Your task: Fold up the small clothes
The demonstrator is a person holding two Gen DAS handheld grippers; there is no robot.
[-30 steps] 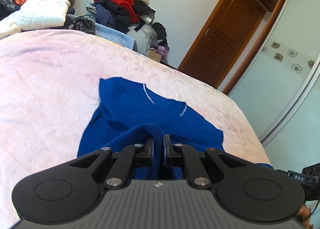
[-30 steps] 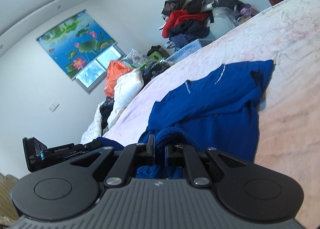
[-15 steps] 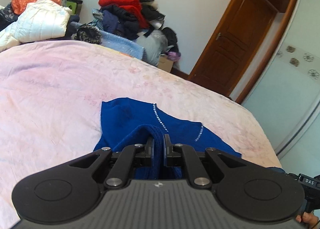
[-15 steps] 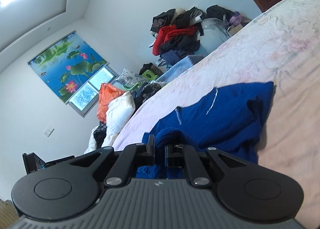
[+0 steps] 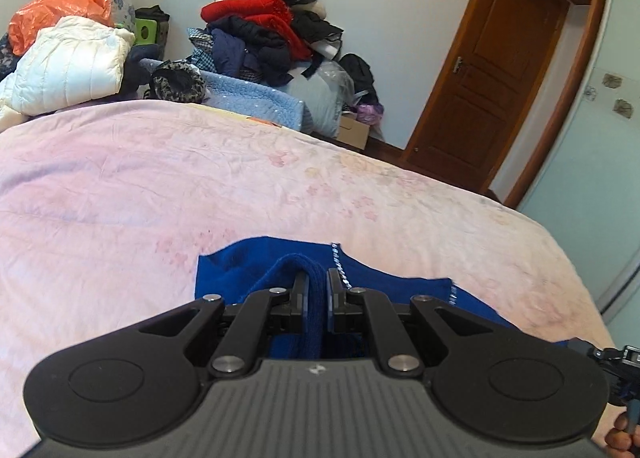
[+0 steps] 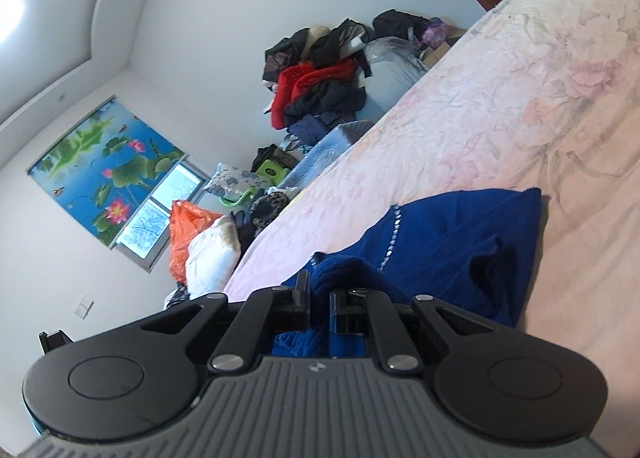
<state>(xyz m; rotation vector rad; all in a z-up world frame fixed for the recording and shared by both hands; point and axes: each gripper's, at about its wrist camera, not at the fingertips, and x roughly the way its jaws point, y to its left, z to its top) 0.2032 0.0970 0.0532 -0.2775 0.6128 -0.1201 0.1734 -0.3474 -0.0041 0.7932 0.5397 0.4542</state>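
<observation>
A royal-blue knitted garment (image 5: 240, 274) with small shiny stud lines lies on the pink floral bedspread (image 5: 160, 186). My left gripper (image 5: 317, 282) is shut on a bunched ridge of its fabric, which rises between the fingers. In the right wrist view the same blue garment (image 6: 448, 242) spreads ahead and to the right, and my right gripper (image 6: 319, 285) is shut on another raised fold of it. The part of the garment under both gripper bodies is hidden. The right gripper's body shows at the left wrist view's lower right edge.
Beyond the bed's far edge sit piled clothes (image 5: 264, 30), a white padded jacket (image 5: 68, 66), an orange plastic bag (image 5: 60, 6) and a light blue blanket (image 5: 256, 98). A wooden door (image 5: 484, 90) and a sliding wardrobe (image 5: 600, 138) stand at the right. A person's fingers (image 5: 618, 436) show lower right.
Both grippers have carried their blue folds forward over the garment toward its far edge; less of the flat garment shows ahead of the fingers now. The grips stayed shut.
</observation>
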